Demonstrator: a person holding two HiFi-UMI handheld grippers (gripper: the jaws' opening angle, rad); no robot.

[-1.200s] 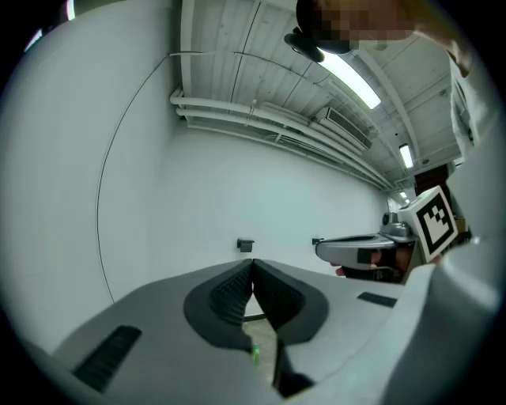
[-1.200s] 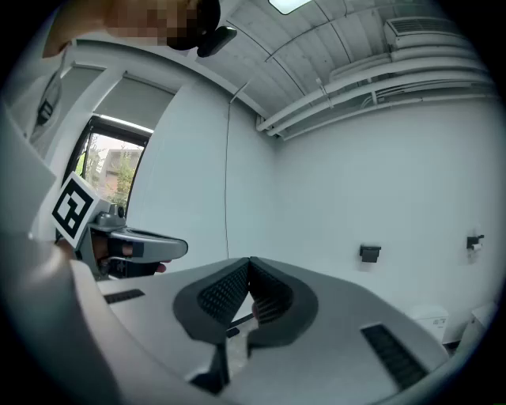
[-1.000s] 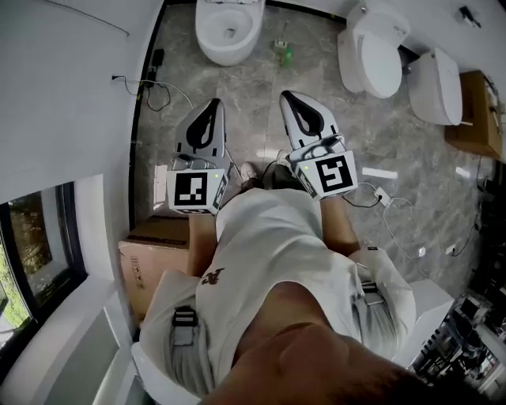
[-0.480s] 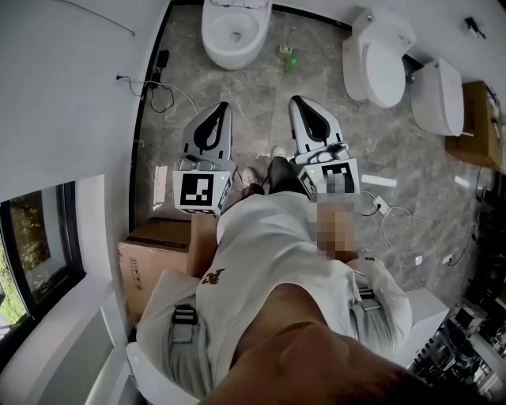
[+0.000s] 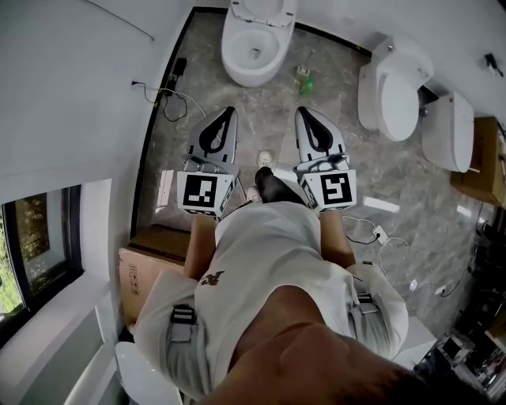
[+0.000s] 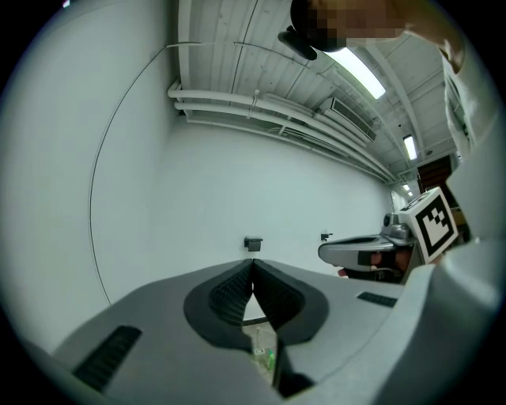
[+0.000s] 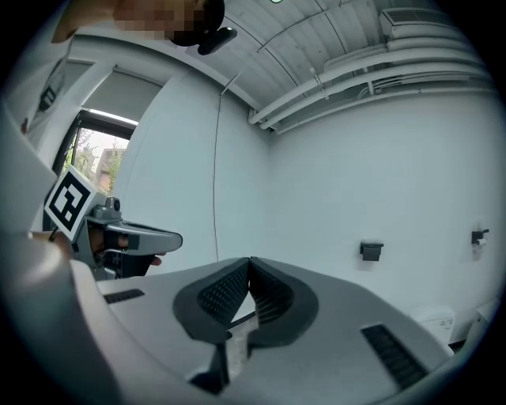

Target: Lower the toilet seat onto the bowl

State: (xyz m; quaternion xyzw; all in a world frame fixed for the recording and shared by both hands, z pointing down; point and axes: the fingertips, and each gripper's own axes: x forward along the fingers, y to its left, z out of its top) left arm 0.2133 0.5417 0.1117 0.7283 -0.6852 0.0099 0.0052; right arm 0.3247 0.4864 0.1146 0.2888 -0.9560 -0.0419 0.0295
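A white toilet stands on the grey marble floor against the far wall, its bowl open and its seat tipped up at the back. My left gripper and right gripper are held side by side, level and pointing at it, a good stretch of floor short of the bowl. Both are shut with nothing between the pads. In the left gripper view the closed tips face a bare white wall, with the right gripper alongside. The right gripper view shows its closed tips and the left gripper.
Two more white toilets with lids down stand at the right. A green bottle sits on the floor right of the open toilet. Cables trail along the left wall and at the right. A cardboard box is behind my left side.
I have walked toward the open toilet: it sits lower and further right in the head view. Both grippers came forward with me, still shut.
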